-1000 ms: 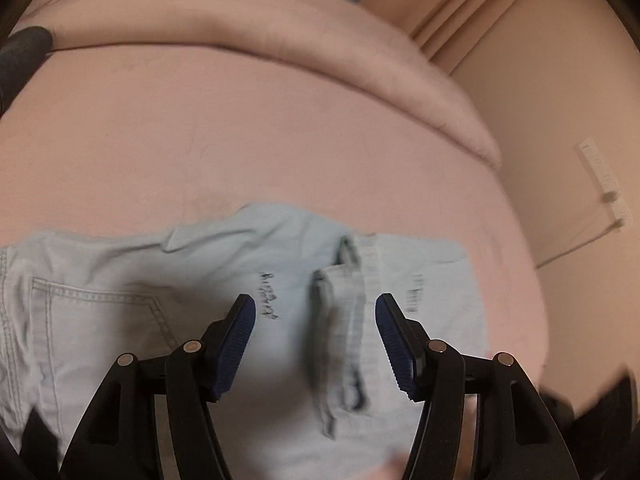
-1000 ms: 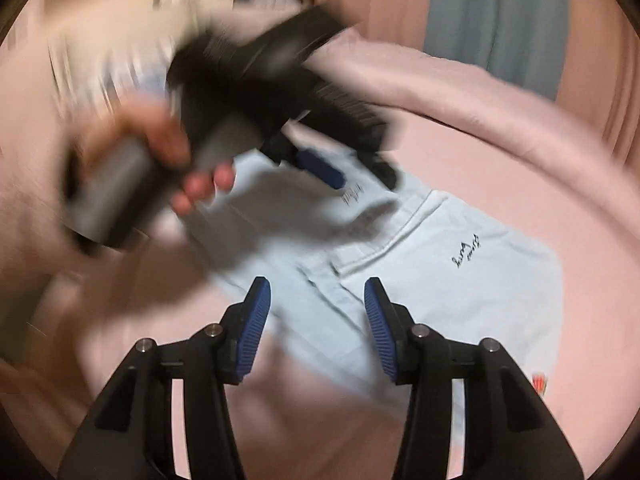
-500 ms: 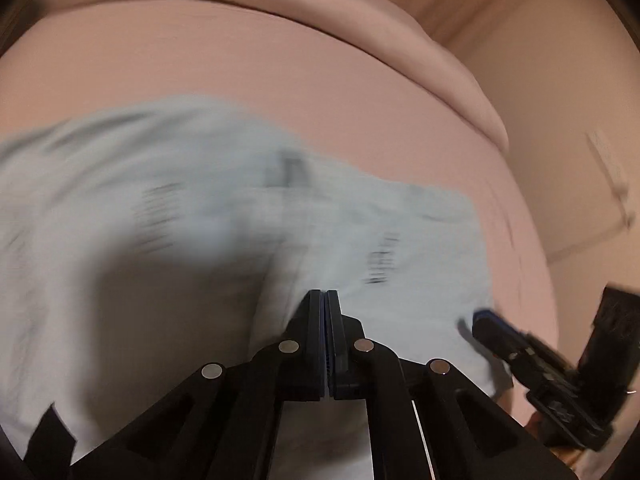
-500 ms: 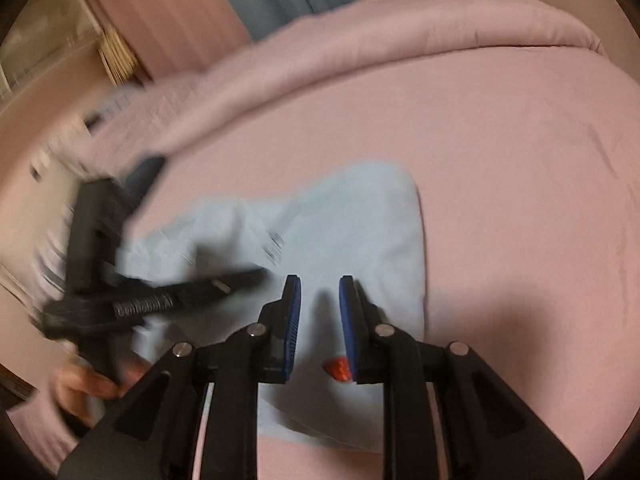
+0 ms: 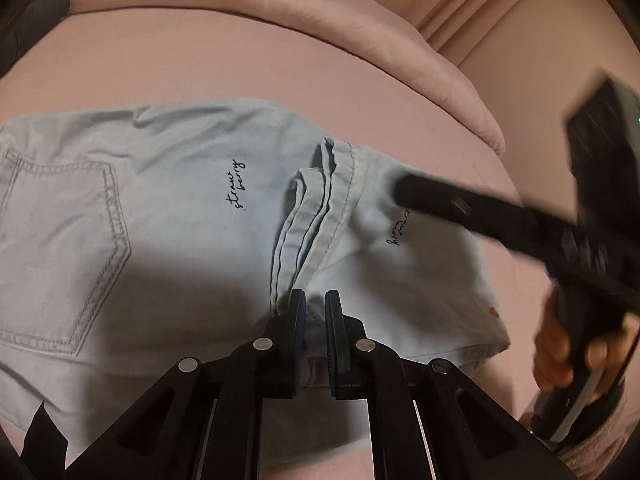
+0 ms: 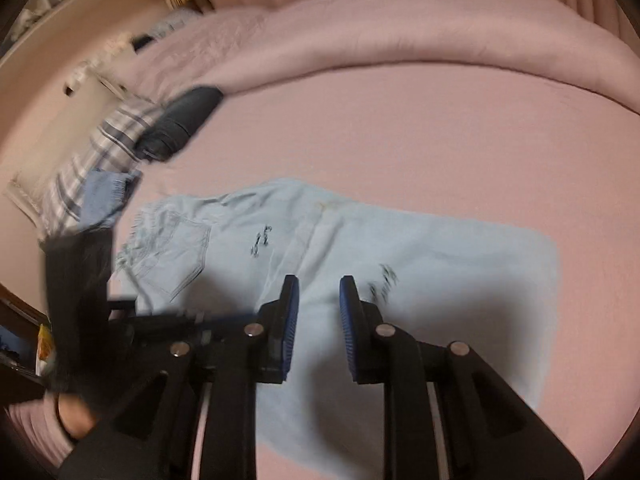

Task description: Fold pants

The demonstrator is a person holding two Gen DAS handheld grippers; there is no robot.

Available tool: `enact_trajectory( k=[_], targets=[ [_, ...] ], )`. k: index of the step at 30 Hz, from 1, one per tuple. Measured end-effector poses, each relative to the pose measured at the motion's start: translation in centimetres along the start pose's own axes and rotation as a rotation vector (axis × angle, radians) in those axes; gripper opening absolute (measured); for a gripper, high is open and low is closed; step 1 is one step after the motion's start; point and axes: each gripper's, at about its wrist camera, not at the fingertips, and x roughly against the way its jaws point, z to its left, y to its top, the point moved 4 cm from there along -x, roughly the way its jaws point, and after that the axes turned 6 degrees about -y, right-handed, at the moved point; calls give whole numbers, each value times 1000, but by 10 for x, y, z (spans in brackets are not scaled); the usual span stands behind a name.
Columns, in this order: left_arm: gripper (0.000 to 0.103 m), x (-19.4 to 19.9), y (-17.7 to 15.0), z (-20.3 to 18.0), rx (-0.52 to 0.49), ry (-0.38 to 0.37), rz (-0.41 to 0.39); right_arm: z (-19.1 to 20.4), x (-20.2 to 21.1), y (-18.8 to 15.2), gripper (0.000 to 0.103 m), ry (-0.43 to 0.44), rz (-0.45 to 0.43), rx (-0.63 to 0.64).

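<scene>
Two claws: both over the pants [image 5: 168, 216]
Pants: light denim, flat on the pink bed [image 5: 200, 60]
Left claw [image 5: 315, 312]: clamped on a bunched fold near the hems
Right claw [image 6: 319, 300]: apart and just been opening, nothing between, above the pants

Script on the pants [image 5: 168, 216], left wrist view: "straw berry" [image 5: 237, 185], black handwriting on two lines, beside the back pocket.
Second script on the pants, left wrist view: [image 5: 398, 229] same black handwriting on the folded leg, partly hidden and too small to read surely.
Same two scripts, right wrist view: blurred, not readable.
Small red mark near the hem [image 5: 493, 312]: too small to tell what it is.
</scene>
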Motion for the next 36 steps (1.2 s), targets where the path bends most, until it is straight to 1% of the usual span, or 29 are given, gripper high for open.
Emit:
enact_trajectory(
  k=[1,2,3,4,5,6,7,8,9,10,11,12,13,14,16,18,19,21,24,25,26,27,28,29,30,31,33,35,36],
  targets=[
    [6,1,1,-4,-3,3,6,3,-6,2,37,-5,21,-9],
    [7,2,0,-9,-6,4,10,8,-14,8,41,-11,54,-12],
    [12,2,-1,-11,-12,2,14,12,-14,7,46,-26,70,-15],
    [24,3,-3,-12,-15,3,15,17,-20,12,48,-67,88,-12],
    [32,1,-1,-14,-11,-8,16,21,-22,10,47,-111,109,13],
    [47,1,-3,-14,-5,-23,19,24,-25,7,47,-158,126,39],
    [52,0,-4,-13,3,-38,21,28,-33,7,46,-195,143,53],
    [52,-2,-4,-13,-3,-36,27,28,-39,6,44,-216,165,57],
    [52,-3,-4,-14,-15,-31,32,25,-43,5,29,-234,178,55],
    [52,-3,-4,-13,-22,-32,29,24,-46,5,19,-233,182,46],
    [49,-4,-2,-13,-26,-29,28,23,-46,5,16,-223,181,38],
    [35,-4,-1,-14,-32,-13,27,22,-44,4,12,-224,164,33],
    [24,-3,-1,-13,-38,6,24,19,-40,3,12,-213,147,24],
    [24,0,-1,-11,-29,-4,17,16,-38,3,11,-197,140,6],
    [22,10,-3,-10,-10,-31,-17,11,-25,2,12,-109,96,-50],
    [22,21,-8,-13,-21,-34,-48,15,-7,3,12,-62,48,-38],
    [22,24,-10,-14,-33,-22,-59,19,3,4,12,-44,22,-23],
    [22,27,-14,-15,-42,-6,-59,26,7,6,12,-25,11,-7],
    [22,22,-15,-4,23,22,-36,33,-19,7,13,-46,82,-8],
    [22,20,-16,0,48,18,-23,33,-34,3,16,-57,117,-3],
    [22,21,-16,5,87,-6,-15,28,-41,0,19,-82,144,4],
    [22,23,-15,4,106,-21,-14,25,-45,-3,23,-96,159,4],
    [22,26,-15,4,109,-20,-11,23,-50,-4,34,-83,172,-18],
    [22,30,-15,2,102,-2,-9,23,-48,-4,41,-53,173,-39],
    [23,35,-16,0,89,21,-12,23,-42,-3,53,-7,166,-60],
    [24,42,-16,-4,63,46,-25,23,-32,-1,54,29,156,-74],
    [27,54,-15,-11,31,61,-55,23,-9,6,55,29,106,-62],
    [30,61,-16,-24,-10,34,-83,21,16,15,54,48,34,-65],
    [30,62,-15,-31,-34,9,-88,19,21,17,52,53,27,-69]
  ],
)
